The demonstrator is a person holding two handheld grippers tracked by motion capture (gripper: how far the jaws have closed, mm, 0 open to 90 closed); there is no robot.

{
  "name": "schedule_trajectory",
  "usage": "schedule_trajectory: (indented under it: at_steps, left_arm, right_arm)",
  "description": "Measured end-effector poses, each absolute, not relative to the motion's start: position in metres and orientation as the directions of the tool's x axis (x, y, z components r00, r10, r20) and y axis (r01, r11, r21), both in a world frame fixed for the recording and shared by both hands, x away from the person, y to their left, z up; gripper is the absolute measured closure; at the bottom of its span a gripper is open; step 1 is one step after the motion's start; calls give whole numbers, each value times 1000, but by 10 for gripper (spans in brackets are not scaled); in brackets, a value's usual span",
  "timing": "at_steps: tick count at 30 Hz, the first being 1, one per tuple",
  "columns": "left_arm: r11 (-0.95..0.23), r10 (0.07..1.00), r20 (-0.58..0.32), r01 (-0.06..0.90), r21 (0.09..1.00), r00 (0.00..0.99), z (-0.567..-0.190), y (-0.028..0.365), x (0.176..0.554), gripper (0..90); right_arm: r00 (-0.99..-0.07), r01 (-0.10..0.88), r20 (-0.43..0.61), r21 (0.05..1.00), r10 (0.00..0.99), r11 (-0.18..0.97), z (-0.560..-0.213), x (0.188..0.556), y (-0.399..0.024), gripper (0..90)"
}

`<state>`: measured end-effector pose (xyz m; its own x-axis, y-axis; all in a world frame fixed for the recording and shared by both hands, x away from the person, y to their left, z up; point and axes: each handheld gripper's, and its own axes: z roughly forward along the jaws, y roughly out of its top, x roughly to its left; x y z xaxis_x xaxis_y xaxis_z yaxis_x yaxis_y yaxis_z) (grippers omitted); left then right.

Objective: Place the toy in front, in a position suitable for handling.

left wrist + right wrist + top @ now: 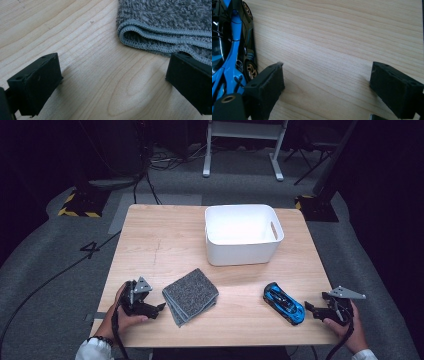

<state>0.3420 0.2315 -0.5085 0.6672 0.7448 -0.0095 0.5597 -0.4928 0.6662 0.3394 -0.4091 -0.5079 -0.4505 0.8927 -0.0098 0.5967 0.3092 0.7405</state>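
Two grippers rest low near the front edge of the tabletop (pixel 150 235) in the high view. The left gripper (pixel 159 309) sits by the front left corner, just beside a folded grey cloth (pixel 190 296) that lies left of the middle. The right gripper (pixel 309 308) sits by the front right corner, just beside a blue toy car (pixel 284 303). A white bin (pixel 242 255) stands toward the far edge, right of centre, and its inside looks bare, though glare on the white floor makes that hard to judge. Both hands are cut off by the bottom of this view.

The left gripper view brings out what the high view cannot: the left gripper (pixel 112 77) has its jaws spread wide over bare wood, and the cloth (pixel 165 22) shows stitched, layered edges. One jaw covers a bit of the cloth's hem; whether it touches is unclear.

The right gripper view shows the right gripper (pixel 327 85) likewise released, nothing between the jaws. The car (pixel 229 50) lies outside one jaw, close against it, cropped by the frame edge.
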Motion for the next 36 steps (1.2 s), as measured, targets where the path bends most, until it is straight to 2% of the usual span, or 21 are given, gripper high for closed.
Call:
schedule_trajectory:
  at_steps: [4,7,27,31,36]
  left_arm:
    - [-492,745,-10,560,667,667,-508,231,342,2]
    - [-493,745,-9,560,666,667,-508,231,342,2]
    - [-489,750,-9,562,667,662,-509,232,340,5]
    - [-488,750,-9,563,668,661,-509,232,340,5]
    - [-488,750,-9,563,668,661,-509,232,340,5]
  right_arm:
    - [-455,595,-10,740,890,313,-508,339,-409,126]
    - [-486,575,-16,748,874,333,-508,336,-409,192]
    - [-728,451,-14,743,685,494,-508,300,-402,179]
    - [-772,418,-18,739,635,529,-508,294,-389,148]
    - [-757,437,-18,730,653,526,-509,297,-374,88]
